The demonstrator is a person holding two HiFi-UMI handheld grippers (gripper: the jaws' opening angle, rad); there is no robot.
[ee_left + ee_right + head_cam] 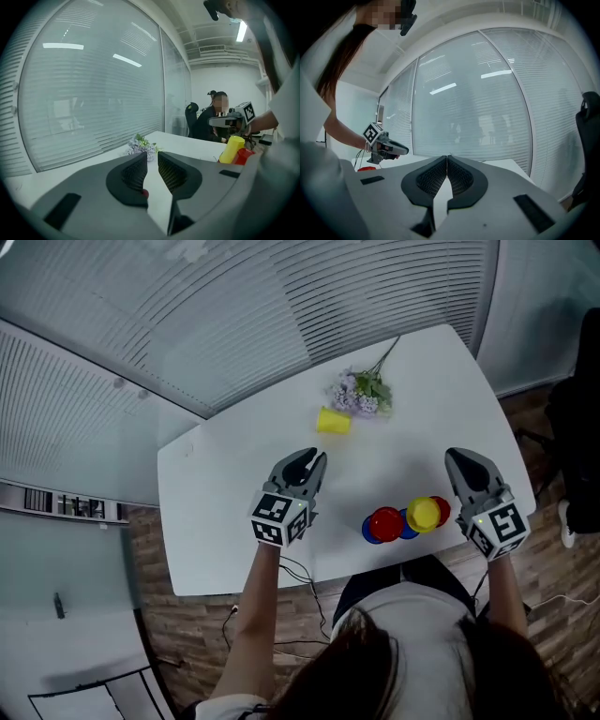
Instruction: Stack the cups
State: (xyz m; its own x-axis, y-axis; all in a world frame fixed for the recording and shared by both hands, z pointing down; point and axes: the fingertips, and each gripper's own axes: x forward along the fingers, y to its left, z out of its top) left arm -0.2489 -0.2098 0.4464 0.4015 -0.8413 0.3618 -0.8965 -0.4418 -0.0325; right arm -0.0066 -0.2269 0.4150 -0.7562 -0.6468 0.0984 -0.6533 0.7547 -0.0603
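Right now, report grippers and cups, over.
Left gripper slightly open, empty. Right gripper shut, empty. Cup cluster near right gripper; one yellow cup apart, beside flowers. Nothing blocking.

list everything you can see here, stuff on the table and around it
table: one, white, under everything
lying cup: one, yellow, on its side beside the flowers
flowers: one bunch, lilac with green stems, far part of the table
cup cluster: red, blue and yellow, count unclear where they overlap, near edge of the table
blinds: one wall of them, pale grey, behind the table
chair: one, black, off the table's end
seated person: one, dark clothes, past the table's end
left tongs: one, dark grey, open and empty, over the table's middle
right tongs: one, dark grey, shut and empty, right of the cup cluster
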